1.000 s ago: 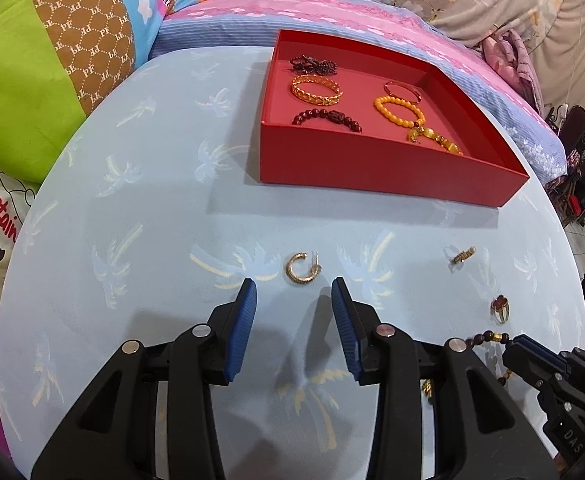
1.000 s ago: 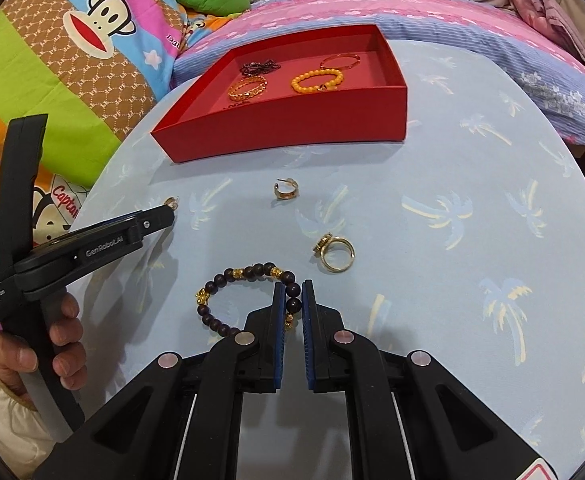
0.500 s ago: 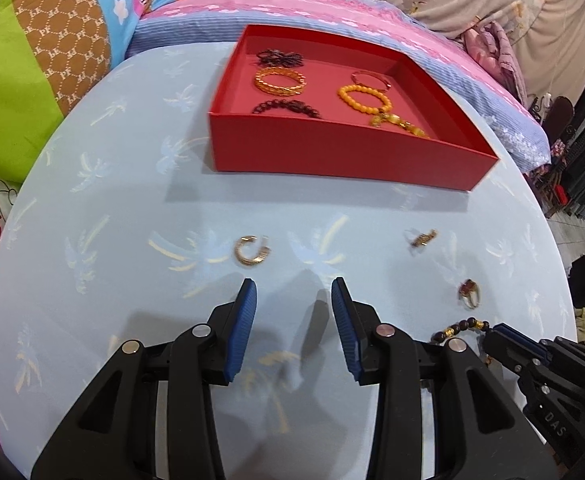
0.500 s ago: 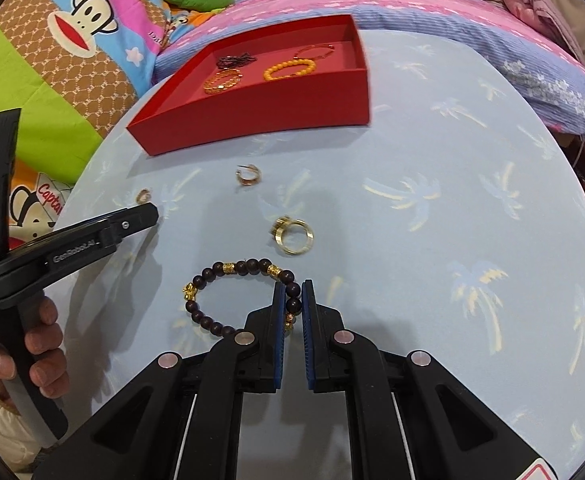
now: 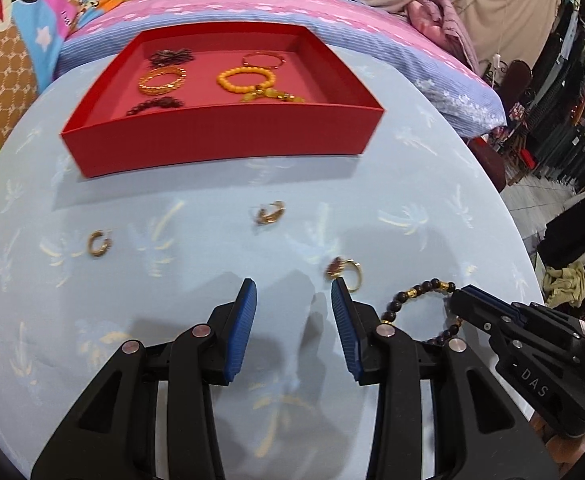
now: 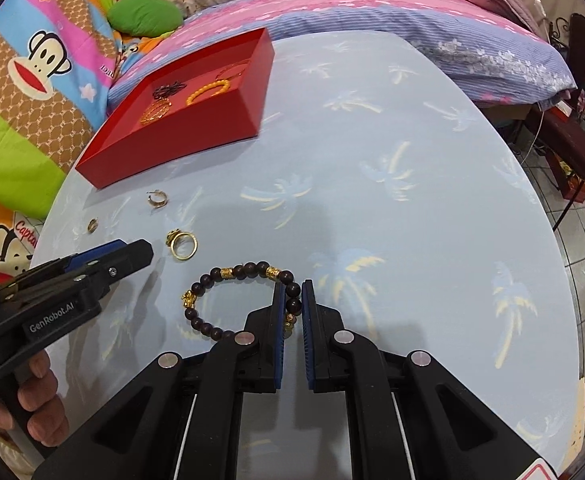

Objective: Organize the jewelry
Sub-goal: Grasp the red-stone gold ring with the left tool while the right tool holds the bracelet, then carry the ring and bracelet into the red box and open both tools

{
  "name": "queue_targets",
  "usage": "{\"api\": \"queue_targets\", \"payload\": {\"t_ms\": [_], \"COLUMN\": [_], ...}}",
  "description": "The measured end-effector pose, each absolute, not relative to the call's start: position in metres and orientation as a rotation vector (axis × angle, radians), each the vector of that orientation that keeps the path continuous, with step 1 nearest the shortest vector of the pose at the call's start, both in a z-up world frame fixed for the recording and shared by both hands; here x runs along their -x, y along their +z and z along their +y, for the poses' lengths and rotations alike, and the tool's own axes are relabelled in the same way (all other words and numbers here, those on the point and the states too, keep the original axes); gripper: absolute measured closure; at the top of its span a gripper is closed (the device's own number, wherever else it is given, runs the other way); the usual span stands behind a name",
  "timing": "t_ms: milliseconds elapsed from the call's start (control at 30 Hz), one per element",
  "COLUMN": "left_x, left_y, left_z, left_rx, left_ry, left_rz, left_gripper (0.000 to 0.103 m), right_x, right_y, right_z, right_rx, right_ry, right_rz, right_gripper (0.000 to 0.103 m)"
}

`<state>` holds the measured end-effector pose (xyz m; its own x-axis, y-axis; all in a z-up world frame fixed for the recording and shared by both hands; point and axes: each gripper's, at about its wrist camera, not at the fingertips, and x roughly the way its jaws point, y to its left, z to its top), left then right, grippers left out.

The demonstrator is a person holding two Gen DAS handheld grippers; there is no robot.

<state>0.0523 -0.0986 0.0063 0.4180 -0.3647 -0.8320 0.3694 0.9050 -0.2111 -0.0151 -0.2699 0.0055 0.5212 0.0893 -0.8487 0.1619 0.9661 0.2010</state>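
Writing legible: "GenRobot.AI" on the left gripper (image 6: 132, 256) body, seen from the right wrist view; "DAS" on the right gripper (image 5: 458, 300) housing, seen from the left wrist view; part-word "Capta" on the cartoon blanket (image 6: 24, 92) at 9 o'clock.

Right gripper (image 6: 291, 300): jaws nearly closed, pinching the dark bead bracelet (image 6: 236, 272) by two beads at its right side (rest of the loop lies on the cloth).

Left gripper (image 5: 293, 300): jaws moderately apart, nothing between them, above bare cloth. Gold ring with red stone (image 5: 344, 270) just beside its right fingertip; contact unclear.

Loose pieces: gold hoop earring (image 5: 99, 243) at 10 o'clock, second gold earring (image 5: 270, 213) at 12.

Red tray (image 5: 220, 142) at 12 o'clock holds an orange bead bracelet (image 5: 246, 79), a gold chain bracelet (image 5: 161, 80) and darker pieces.

Surface: round table (image 6: 392, 200), pale blue palm-print cloth. Pink-and-blue bedding (image 6: 372, 4) behind.
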Motion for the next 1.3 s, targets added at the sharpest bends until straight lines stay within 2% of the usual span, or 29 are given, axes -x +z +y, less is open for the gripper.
{"api": "queue_targets", "payload": {"t_ms": [200, 333, 500, 567, 933, 1300], "left_x": [-0.056, -0.06, -0.061, -0.061, -0.062, -0.075], "left_y": [0.005, 0.001, -0.001, -0.002, 0.006, 0.035], "left_z": [-0.121, -0.125, -0.129, -0.129, -0.113, -0.071], "left_rx": [-0.035, -0.046, -0.078, -0.087, -0.069, -0.001], "left_ry": [-0.471, -0.455, -0.45, -0.445, -0.442, -0.396], "left_rz": [1.04, 1.053, 1.042, 1.038, 1.038, 0.995], "left_gripper": [0.067, 0.071, 0.083, 0.092, 0.094, 0.094], "right_x": [0.013, 0.011, 0.009, 0.008, -0.002, -0.038], "right_y": [0.006, 0.005, 0.001, 0.001, 0.008, 0.058], "right_z": [-0.279, -0.282, -0.282, -0.281, -0.264, -0.227], "right_rx": [-0.279, -0.288, -0.297, -0.298, -0.277, -0.221], "right_ry": [-0.033, -0.022, -0.013, -0.01, 0.021, 0.098], "right_rz": [1.021, 1.017, 1.021, 1.021, 1.013, 0.897], "right_gripper": [0.095, 0.095, 0.095, 0.095, 0.095, 0.095]}}
